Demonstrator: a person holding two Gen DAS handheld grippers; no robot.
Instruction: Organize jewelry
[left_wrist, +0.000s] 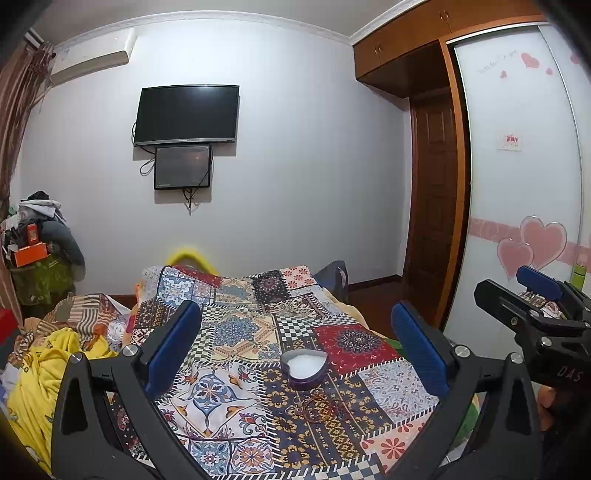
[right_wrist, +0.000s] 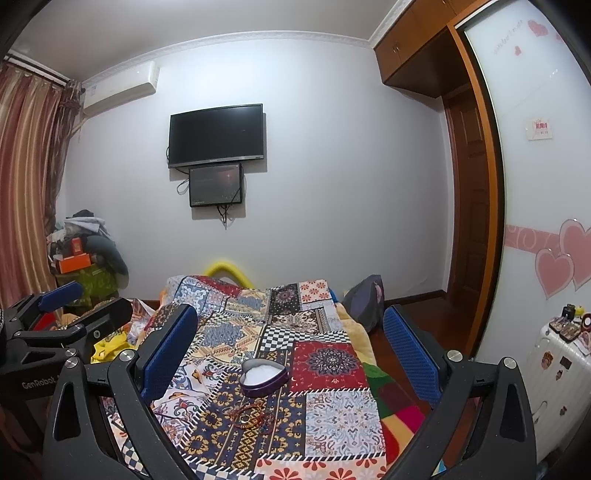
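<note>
Jewelry beside heart tin (on quilt) | L tool apart | R tool apart

a heart-shaped tin sits open on the patchwork quilt, its walls dark purple and its inside lined white. just nearer the camera than the tin, apart from it, lies a small tangle of jewelry: reddish beaded strands and a gold-coloured ring, flat on the quilt's dark patterned patch.
</note>
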